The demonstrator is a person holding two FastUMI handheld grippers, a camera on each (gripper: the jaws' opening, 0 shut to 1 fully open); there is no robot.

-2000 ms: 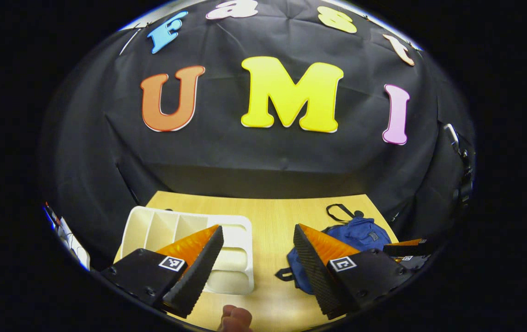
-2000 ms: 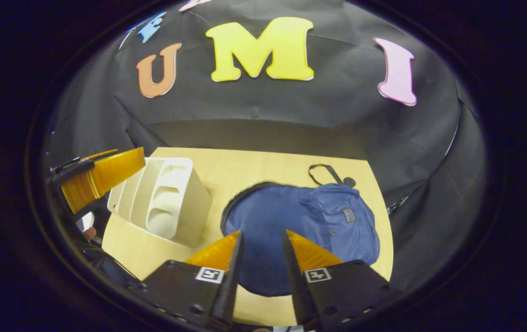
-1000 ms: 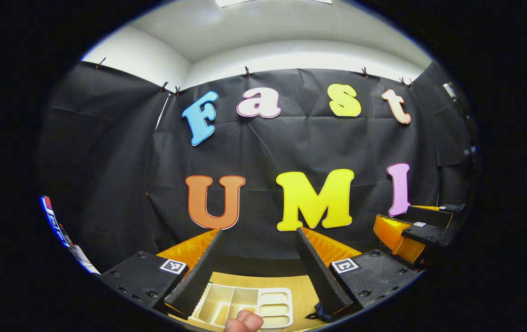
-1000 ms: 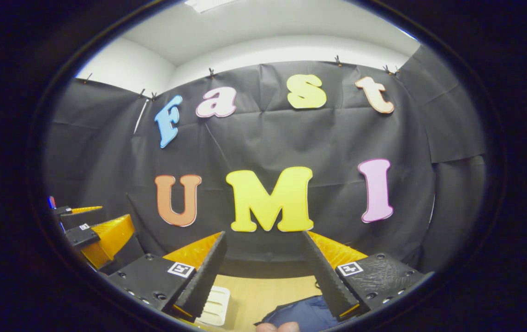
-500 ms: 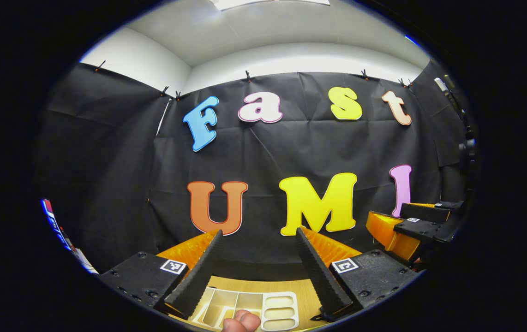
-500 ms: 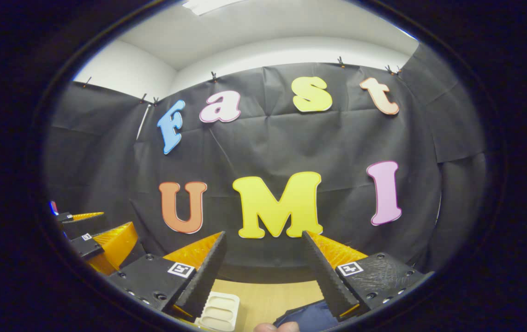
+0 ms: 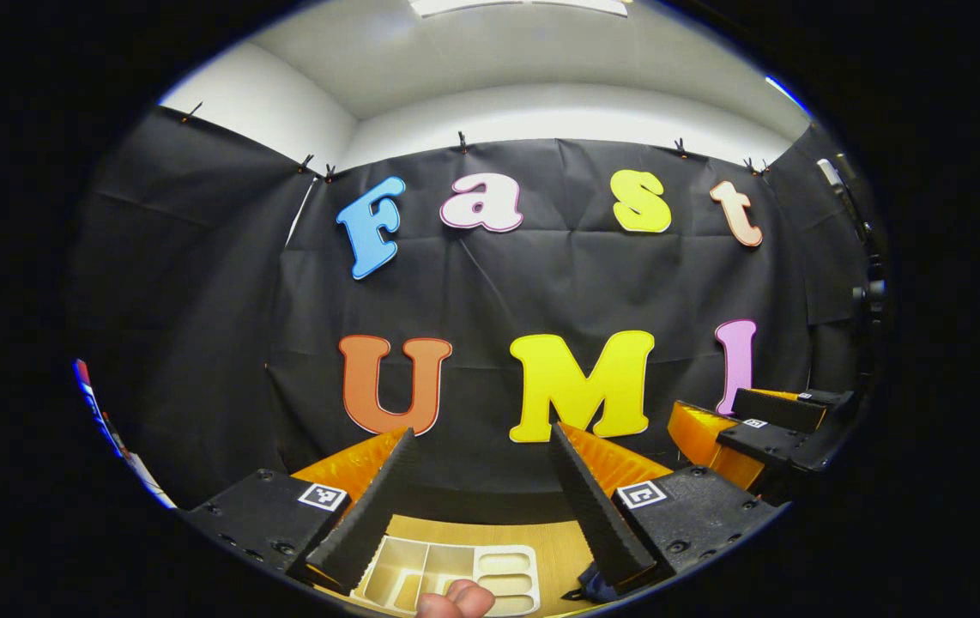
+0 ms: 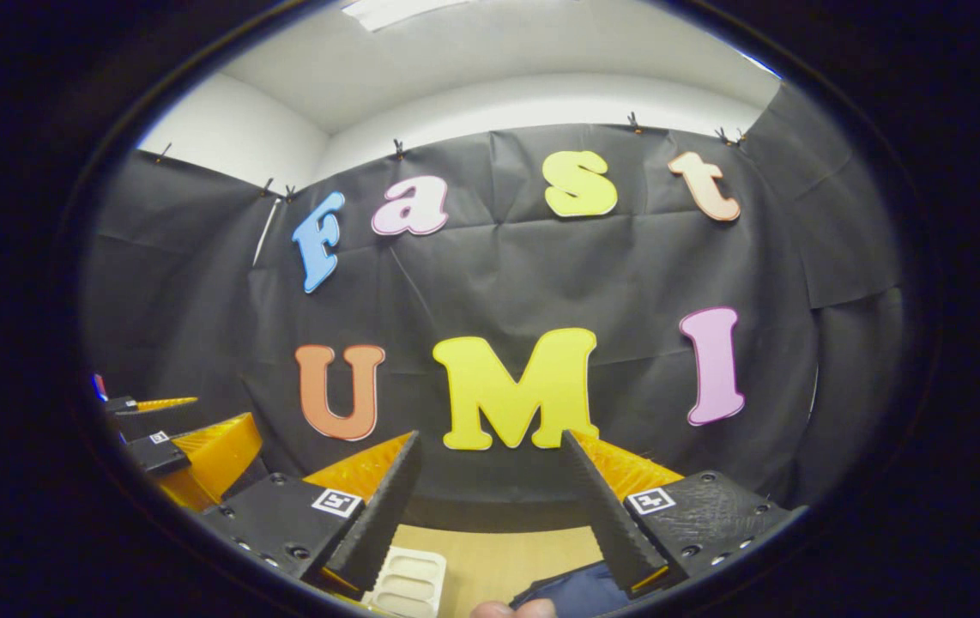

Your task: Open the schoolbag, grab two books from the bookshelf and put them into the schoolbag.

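Staged recording booth, not a home: black cloth wall clipped up along its top edge, plain white room walls and ceiling light panel above, light wooden table below.

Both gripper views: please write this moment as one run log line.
left gripper: open, empty, raised | right gripper: open, empty, raised | bookshelf: white, on table, below left | schoolbag: blue, below right

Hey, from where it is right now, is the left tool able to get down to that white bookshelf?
Probably yes. The left tool hangs open above the white bookshelf on the table, with nothing between them; only a fingertip shows at the near edge.
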